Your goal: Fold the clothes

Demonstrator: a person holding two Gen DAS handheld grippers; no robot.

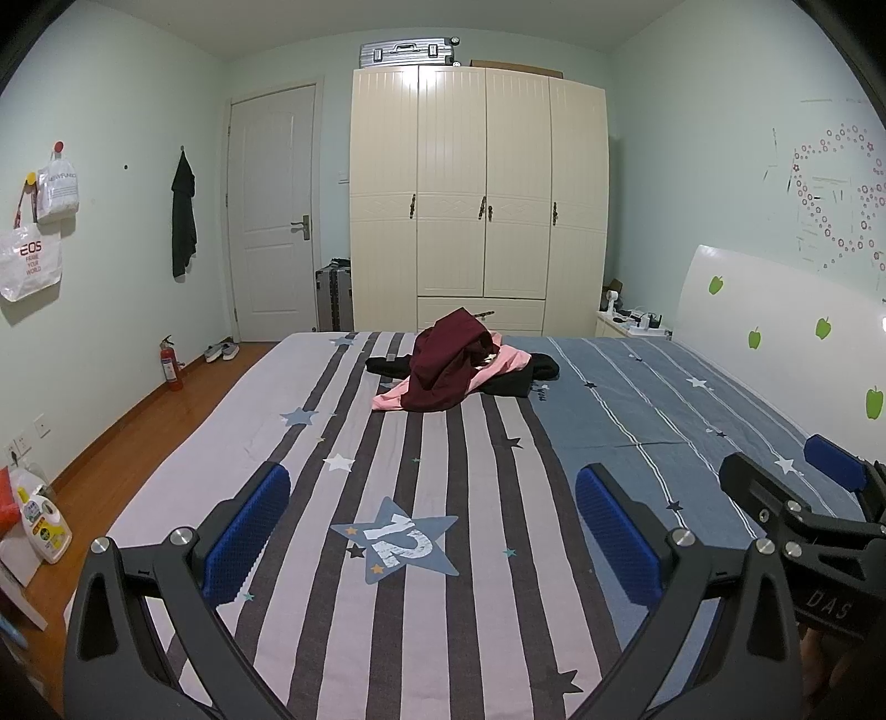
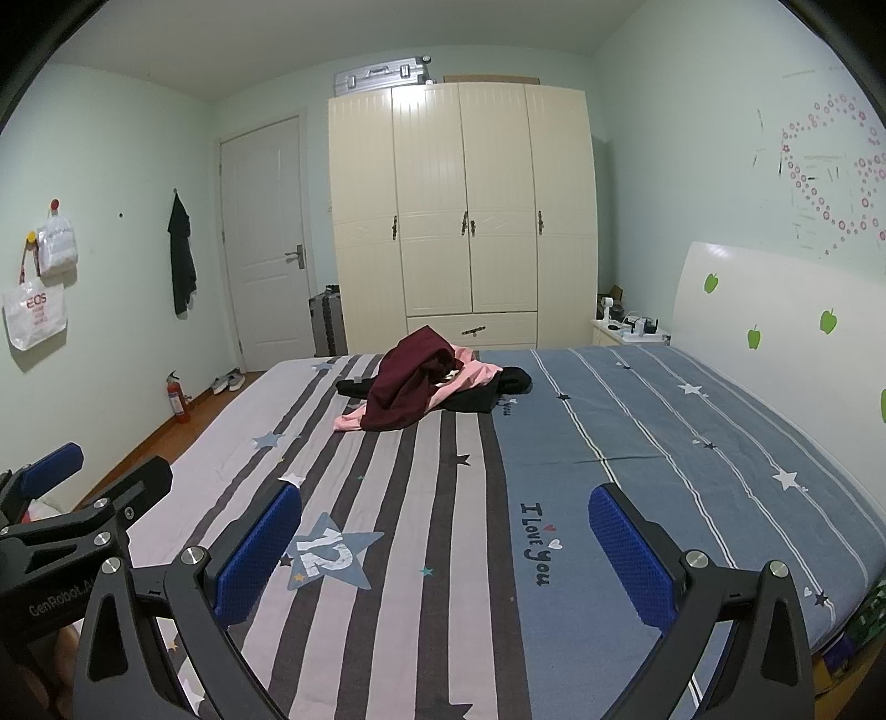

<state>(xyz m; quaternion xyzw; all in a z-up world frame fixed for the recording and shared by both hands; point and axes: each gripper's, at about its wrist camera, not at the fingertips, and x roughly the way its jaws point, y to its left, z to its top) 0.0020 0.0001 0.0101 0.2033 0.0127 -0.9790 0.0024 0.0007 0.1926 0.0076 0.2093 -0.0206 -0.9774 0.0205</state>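
A heap of clothes (image 1: 457, 363) lies near the far edge of a bed (image 1: 432, 443), just above the middle of the frame in both wrist views. A maroon garment (image 1: 443, 360) sits on top, draped over a pink garment (image 1: 390, 399) whose edge spills toward the lower left of the heap, and over a black garment (image 1: 515, 382) that spreads out to both sides. The striped sheet (image 1: 387, 609) carries a large star printed "12" (image 1: 398, 540) at lower center, and a blue panel fills the right half of the bed.

The left gripper (image 1: 432, 531) hovers over the near end of the bed at the bottom of its own frame, its blue-padded fingers (image 1: 246, 531) spread wide with nothing between them. The right gripper (image 2: 443, 548) does the same in its view, jaws wide apart and empty, above the words "I Love you" (image 2: 537, 545) on the blue panel. Each gripper also shows at the lower edge of the other's picture, side by side and well apart from the clothes.

Behind the bed stands a cream four-door wardrobe (image 1: 479, 205) with a silver suitcase (image 1: 410, 52) on top. A white door (image 1: 271, 216) is at its left, a red fire extinguisher (image 1: 173, 365) stands by the left wall, and a white headboard (image 1: 786, 327) with green apple stickers runs along the right.
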